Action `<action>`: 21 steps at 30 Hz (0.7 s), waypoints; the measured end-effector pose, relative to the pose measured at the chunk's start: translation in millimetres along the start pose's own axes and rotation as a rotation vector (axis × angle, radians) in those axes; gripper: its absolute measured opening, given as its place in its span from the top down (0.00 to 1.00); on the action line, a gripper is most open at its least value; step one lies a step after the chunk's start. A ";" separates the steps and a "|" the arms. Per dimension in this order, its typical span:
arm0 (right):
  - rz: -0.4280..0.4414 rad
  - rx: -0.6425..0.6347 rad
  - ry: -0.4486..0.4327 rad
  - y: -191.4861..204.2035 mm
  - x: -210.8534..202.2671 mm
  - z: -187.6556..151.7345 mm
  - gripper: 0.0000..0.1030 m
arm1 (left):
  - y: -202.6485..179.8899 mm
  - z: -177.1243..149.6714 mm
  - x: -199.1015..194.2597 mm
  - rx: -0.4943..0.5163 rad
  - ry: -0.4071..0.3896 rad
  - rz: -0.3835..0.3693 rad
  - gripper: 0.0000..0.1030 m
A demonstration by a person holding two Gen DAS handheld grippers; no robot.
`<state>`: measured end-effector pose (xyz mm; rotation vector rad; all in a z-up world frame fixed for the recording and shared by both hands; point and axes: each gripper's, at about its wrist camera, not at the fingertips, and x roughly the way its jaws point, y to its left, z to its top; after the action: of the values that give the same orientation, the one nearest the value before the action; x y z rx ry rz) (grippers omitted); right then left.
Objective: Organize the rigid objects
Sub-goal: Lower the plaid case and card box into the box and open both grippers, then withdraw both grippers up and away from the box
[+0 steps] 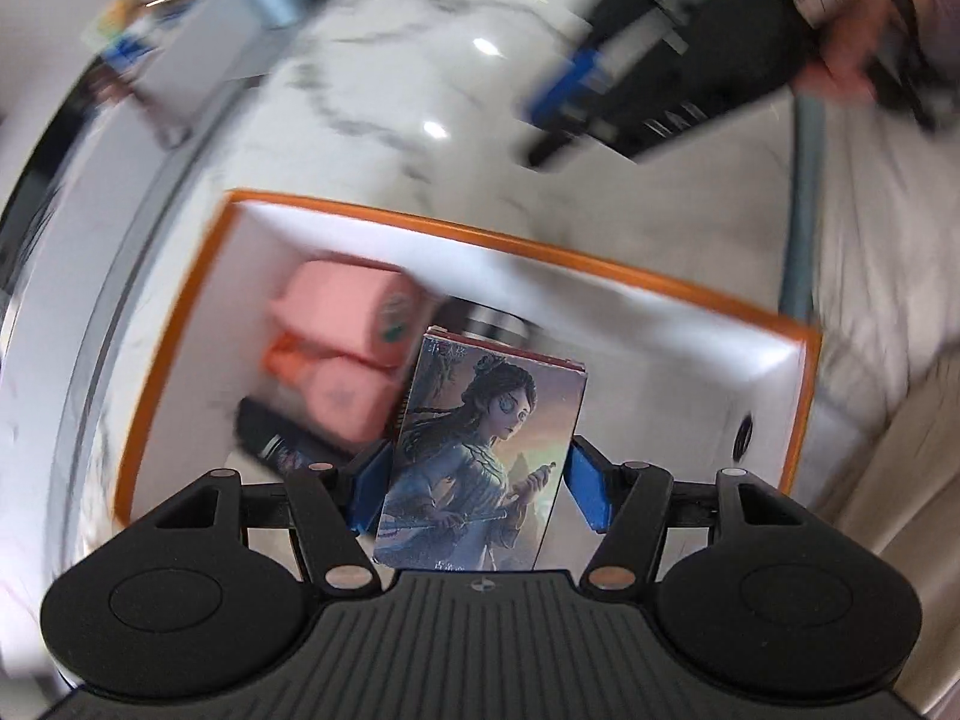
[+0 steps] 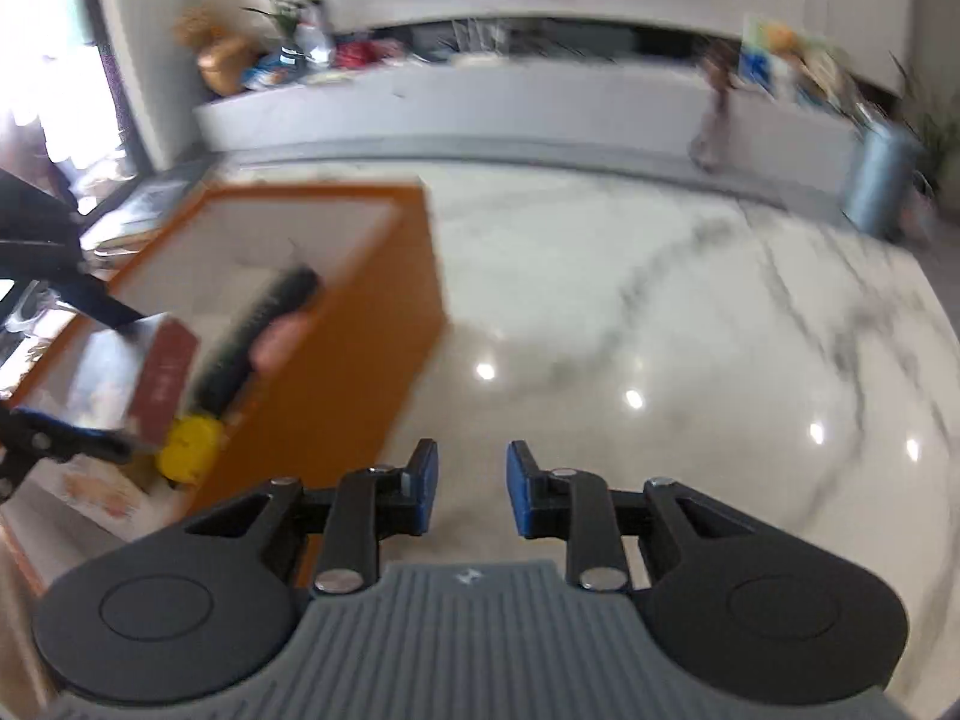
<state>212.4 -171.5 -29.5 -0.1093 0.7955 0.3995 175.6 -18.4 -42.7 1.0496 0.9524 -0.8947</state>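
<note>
My left gripper is shut on a small card box printed with a painted woman, held upright over the orange-rimmed white box. Inside that box lie pink packets, a dark flat object and a dark round thing behind the card box. In the right wrist view the orange box is at the left, with the card box, a black comb-like object and a yellow piece over it. My right gripper is open and empty above the marble floor.
The white marble floor stretches right of the box. A low white shelf with clutter runs along the back. A blue-grey bin stands at the far right. The right gripper and the hand holding it show at the upper right of the left wrist view.
</note>
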 end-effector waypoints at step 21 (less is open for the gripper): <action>0.136 -0.100 -0.036 10.1 35.9 -25.3 0.70 | -10.8 19.8 75.3 0.178 0.119 -0.155 0.29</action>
<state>214.1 -157.4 -72.3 -0.1413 0.7494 0.5683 194.1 -50.5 -112.0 1.2031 1.0799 -1.0693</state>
